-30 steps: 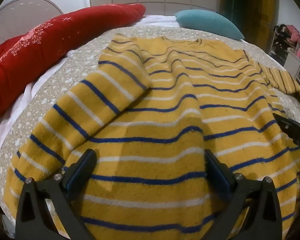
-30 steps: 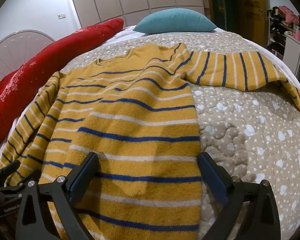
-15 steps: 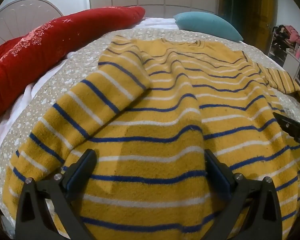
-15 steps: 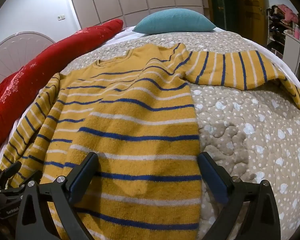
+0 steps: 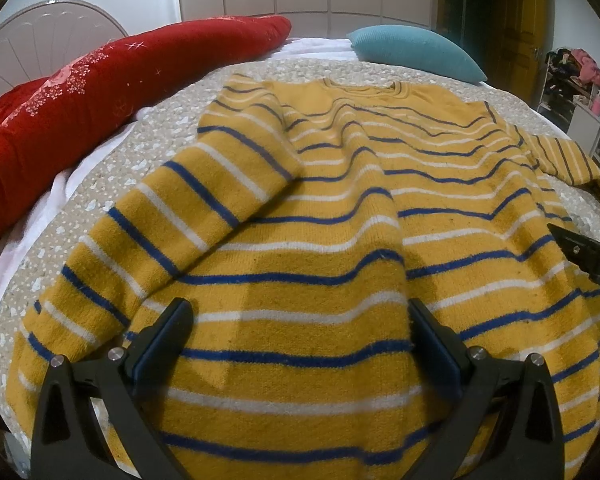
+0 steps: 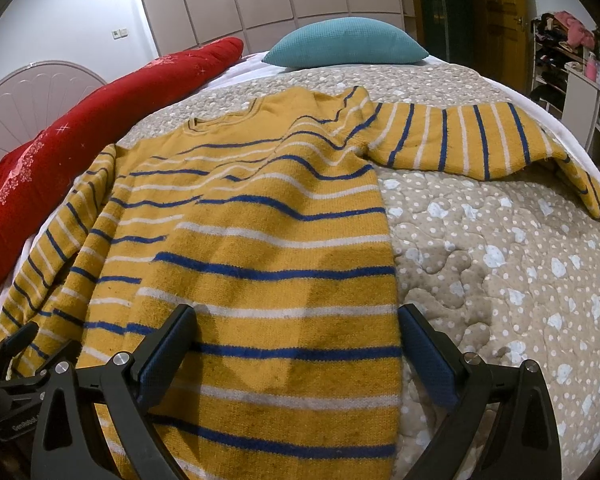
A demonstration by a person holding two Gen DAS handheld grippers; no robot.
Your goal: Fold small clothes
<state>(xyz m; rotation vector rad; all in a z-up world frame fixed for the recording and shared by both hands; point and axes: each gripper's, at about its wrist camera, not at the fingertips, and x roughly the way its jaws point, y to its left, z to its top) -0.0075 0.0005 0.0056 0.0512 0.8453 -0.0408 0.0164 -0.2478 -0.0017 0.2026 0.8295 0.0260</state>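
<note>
A yellow sweater [image 5: 340, 208] with blue and white stripes lies flat on the bed, collar at the far end. Its left sleeve [image 5: 172, 232] runs down beside the body; its right sleeve [image 6: 460, 140] stretches out sideways to the bed's edge. My left gripper [image 5: 300, 344] hovers open over the hem's left part, nothing between its fingers. My right gripper [image 6: 296, 344] is open above the hem's right part, its right finger [image 6: 428, 356] just past the sweater's side edge. Each gripper shows at the rim of the other's view.
The sweater rests on a beige dotted quilt [image 6: 500, 264]. A long red bolster [image 5: 80, 92] runs along the left side, a teal pillow [image 6: 344, 42] lies at the head. Shelves with clutter [image 6: 572, 64] stand to the right, beyond the bed.
Both grippers have backed off slightly toward the hem, so the sweater looks a little farther away. The sweater itself has not moved and both grippers stay open.
</note>
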